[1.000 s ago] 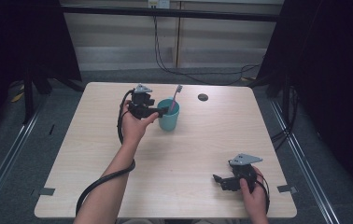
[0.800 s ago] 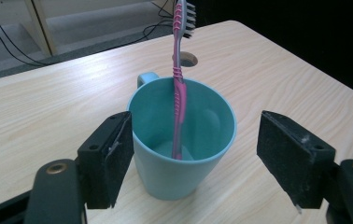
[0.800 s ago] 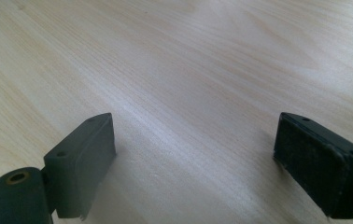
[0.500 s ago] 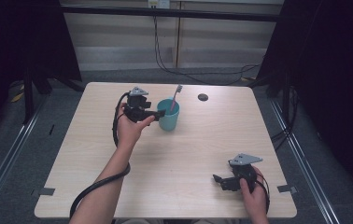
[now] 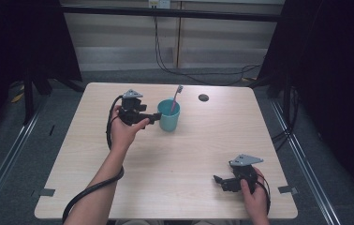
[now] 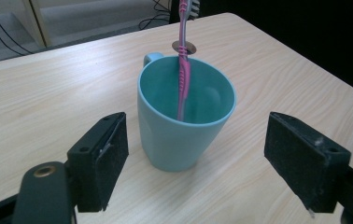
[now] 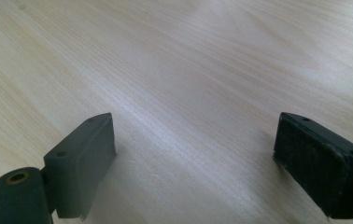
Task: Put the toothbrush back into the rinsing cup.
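Observation:
A teal mug (image 5: 169, 115) (image 6: 184, 121) stands upright on the wooden table (image 5: 175, 154), with a pink toothbrush (image 5: 175, 96) (image 6: 183, 70) leaning inside it, head up. My left gripper (image 5: 154, 117) (image 6: 198, 163) is open just left of the mug, its jaws spread wide on either side of the mug's near face without touching it. My right gripper (image 5: 219, 182) (image 7: 202, 163) is open low over bare wood near the table's front right, nothing between its jaws.
A small dark round disc (image 5: 203, 97) (image 6: 184, 46) lies on the table behind the mug. Black cables trail from both grippers. The table's edges drop to a grey floor with dark stands at both sides.
My left gripper has pulled back slightly to the left, away from the mug. The right gripper has stayed put.

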